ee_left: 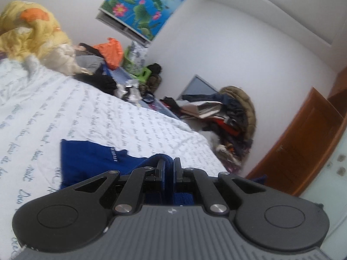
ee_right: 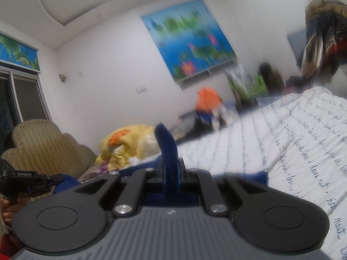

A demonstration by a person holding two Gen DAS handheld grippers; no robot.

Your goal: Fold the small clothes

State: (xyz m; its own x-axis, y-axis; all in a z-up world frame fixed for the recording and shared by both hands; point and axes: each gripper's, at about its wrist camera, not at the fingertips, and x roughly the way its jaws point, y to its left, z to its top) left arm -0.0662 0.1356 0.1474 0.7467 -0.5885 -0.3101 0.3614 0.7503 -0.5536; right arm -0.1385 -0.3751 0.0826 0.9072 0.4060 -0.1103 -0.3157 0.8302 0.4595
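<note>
A small dark blue garment (ee_left: 91, 162) lies on the white bed sheet (ee_left: 65, 108) with script print. My left gripper (ee_left: 168, 162) is shut on a bunched edge of it, just above the bed. In the right wrist view, my right gripper (ee_right: 170, 162) is shut on another edge of the blue garment (ee_right: 166, 143), whose ribbed cloth sticks up between the fingers. The left gripper (ee_right: 56, 178) also shows at the far left there, holding blue cloth.
A yellow quilt (ee_left: 28, 28) and a pile of clothes (ee_left: 97, 65) lie at the bed's far side. A coat rack heaped with clothes (ee_left: 234, 117) stands beyond the bed edge, next to a wooden door (ee_left: 303, 143). A beige headboard (ee_right: 43, 145) is at the left.
</note>
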